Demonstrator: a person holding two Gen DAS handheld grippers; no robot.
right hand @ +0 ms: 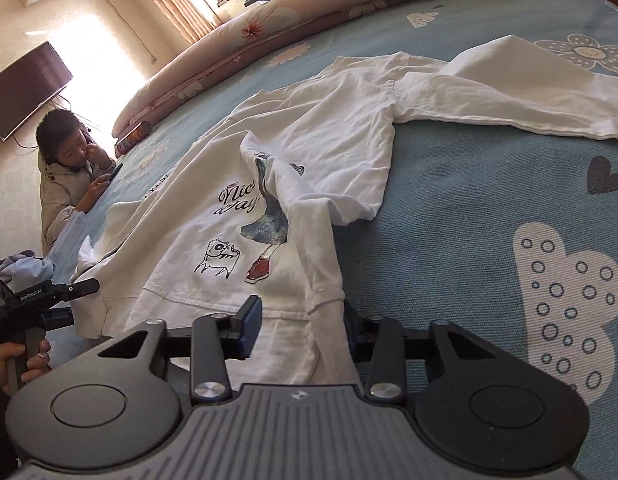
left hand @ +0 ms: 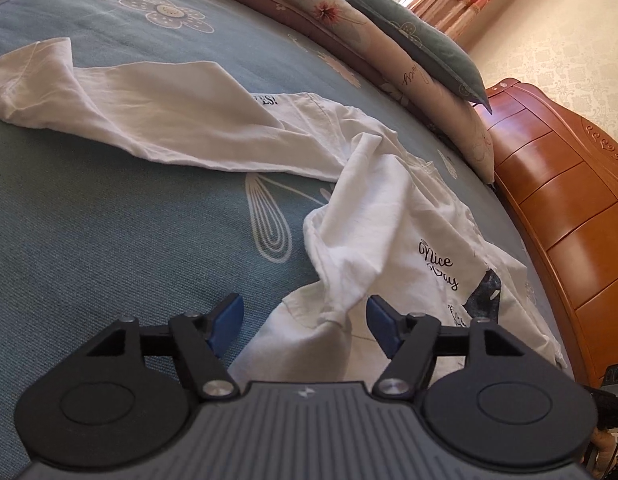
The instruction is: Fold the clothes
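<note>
A white long-sleeved shirt [right hand: 309, 152] lies spread on the blue flower-patterned bed [left hand: 89, 240], its printed front up, with lettering and a drawn figure partly covered by a sleeve [right hand: 309, 216] folded across it. The other sleeve [left hand: 129, 112] stretches away to the far left in my left view.

My left gripper [left hand: 305, 320] hovers low over the near hem. Its blue fingers [left hand: 229, 316] stand wide apart, with a bunched ridge of the shirt rising between them; the right finger sits just beside the cloth, and I cannot tell whether it touches.

My right gripper [right hand: 305, 324] sits at the hem where the folded sleeve ends. One blue finger [right hand: 251, 328] shows clearly, and the other is hidden behind the cloth. The gap is narrow and the fabric runs between the fingers, but I cannot tell whether they pinch it.

In the right view my left hand [right hand: 17, 364] grips its tool's handle at the near left edge. A seated person [right hand: 69, 168] holds a phone at the far left. Folded quilts [left hand: 349, 40] and a green pillow [left hand: 413, 40] line the far side, by a wooden headboard [left hand: 557, 200]. No containers are in sight.
</note>
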